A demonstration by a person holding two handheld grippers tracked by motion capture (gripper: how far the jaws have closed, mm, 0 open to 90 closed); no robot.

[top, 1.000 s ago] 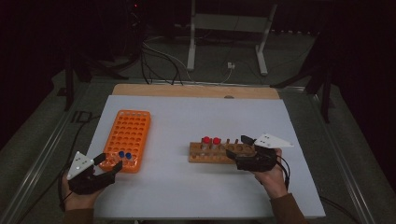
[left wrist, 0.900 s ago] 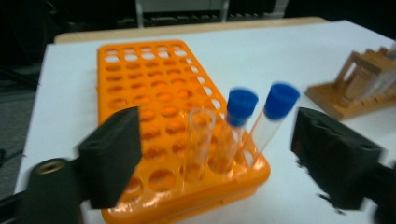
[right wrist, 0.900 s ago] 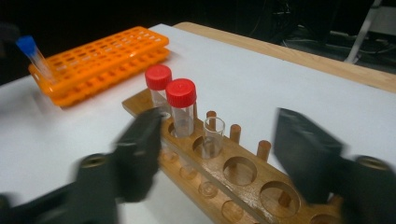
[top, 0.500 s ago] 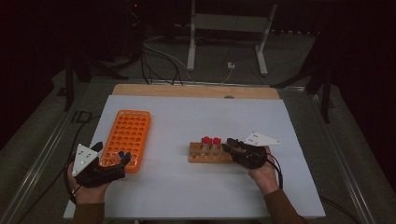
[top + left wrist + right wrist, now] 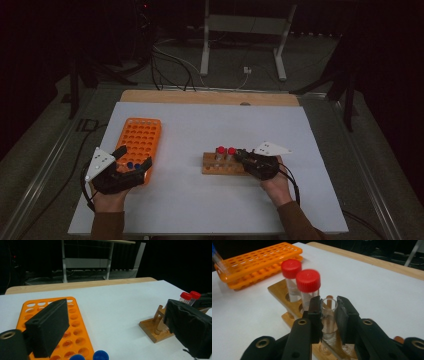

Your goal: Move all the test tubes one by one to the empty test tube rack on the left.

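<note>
Glass, clear and round: an uncapped transparent tube (image 5: 329, 315) stands upright in the pale wooden tube rack (image 5: 225, 165), and my right gripper (image 5: 329, 317) has just closed on it, its flat black pads pressing the tube's wall from both sides. Beside it in the same rack stand two more clear tubes with ribbed red screw caps (image 5: 308, 280), just next to the gripped one, all upright in a row. The rack is plain light wood, a low slatted block with drilled holes, sitting on the smooth white sheet (image 5: 210, 125) right of centre.

Well apart to the left lies a bright orange plastic tray (image 5: 140, 145), rectangular and pierced by a grid of round holes. Two small tubes with glossy blue caps (image 5: 86, 357) stand in its near end. My left gripper (image 5: 131, 161) is over that near end, its blocky matte-black jaws spread wide with nothing between them; they have just been opening, then eased in slightly.

The white sheet rests on a light wooden tabletop (image 5: 210, 96), whose far edge shows as a bare strip.
</note>
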